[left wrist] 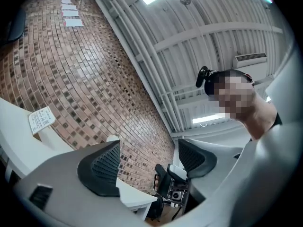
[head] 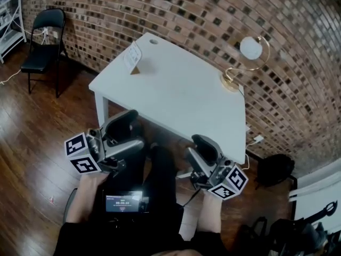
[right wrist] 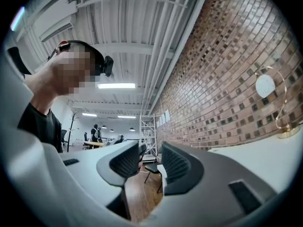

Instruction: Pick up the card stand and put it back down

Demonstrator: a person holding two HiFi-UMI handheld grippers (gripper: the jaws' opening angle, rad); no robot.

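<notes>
1. While the two grippers hang low by the near edge of the table (head: 176, 95), neither has hold of anything.
2. The left gripper (head: 123, 126) has its grey jaws spread wide. Its dark ribbed pads (left wrist: 105, 167) stand well apart, with only the wall and the other gripper showing between them.
3. The right gripper (head: 205, 149) has its jaws apart by a narrower gap. Its ribbed pads (right wrist: 125, 163) face each other with nothing between them.
4. Each gripper carries one cube with black-and-white square markers, so there are two cubes in all.
5. The card stand (head: 133, 58) is at the table's far left corner, well apart from both grippers. It is a white printed card held upright on a small brown wedge-shaped base, and it also shows in the left gripper view (left wrist: 41, 119).
6. The table is one smooth, matt white slab with rounded corners, and it has a small round hole near the far edge.
7. One lamp (head: 250, 48) stands at the table's far right, with a white globe set in a thin gold ring on a round gold foot.
8. The wall (head: 186, 9) is rough brick in mixed red, brown and pale tones, and the floor (head: 32, 137) is dark glossy wood planks.
9. One black folding chair (head: 45, 33) stands against the wall to the left.
</notes>
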